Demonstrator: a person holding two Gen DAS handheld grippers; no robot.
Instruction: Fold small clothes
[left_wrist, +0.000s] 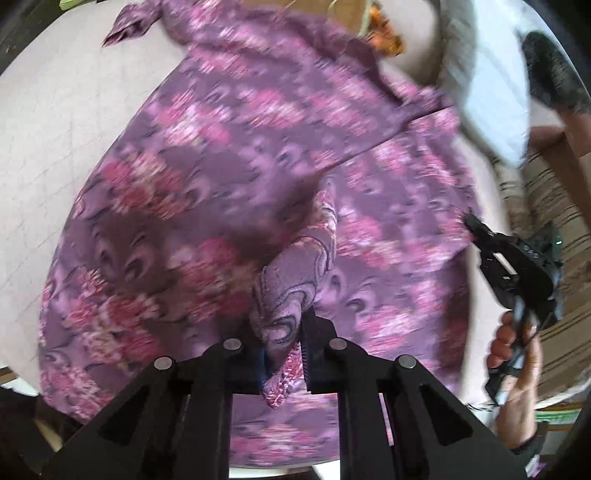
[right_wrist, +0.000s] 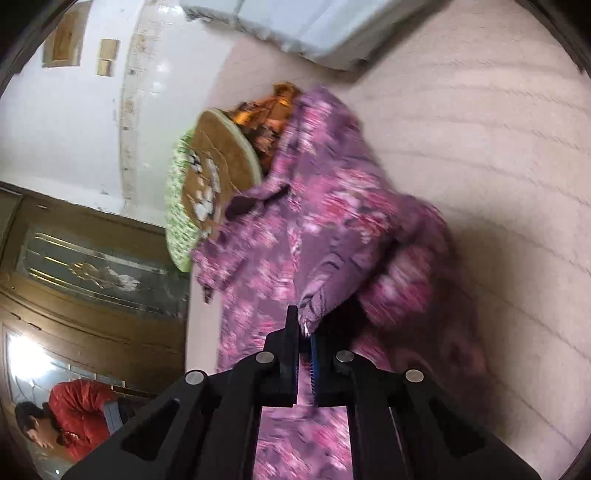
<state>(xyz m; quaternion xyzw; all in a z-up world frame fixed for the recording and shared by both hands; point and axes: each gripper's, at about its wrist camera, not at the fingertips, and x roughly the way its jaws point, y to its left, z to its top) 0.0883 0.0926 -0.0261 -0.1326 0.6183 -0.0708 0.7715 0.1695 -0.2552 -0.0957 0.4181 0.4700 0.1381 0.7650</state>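
Left wrist view, one purple floral garment (left_wrist: 229, 155), two hand-held grippers — left hand-held gripper (left_wrist: 282, 354), right hand-held gripper (right_wrist: 304, 343) — both clamping its fabric

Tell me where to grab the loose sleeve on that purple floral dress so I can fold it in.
Take the sleeve by its open cuff, coming from the bare surface beside it. It lies flat, pointing away from the dress, so the cuff edge is free to pinch.

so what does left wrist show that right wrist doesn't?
Left wrist only: the right gripper held in a hand, at the edge of the dress, and a striped cushion. Right wrist only: a wooden door, a person in red, a round brown cushion. Both: the purple floral dress on the pale sheet, each gripper pinching a fold, left gripper included.
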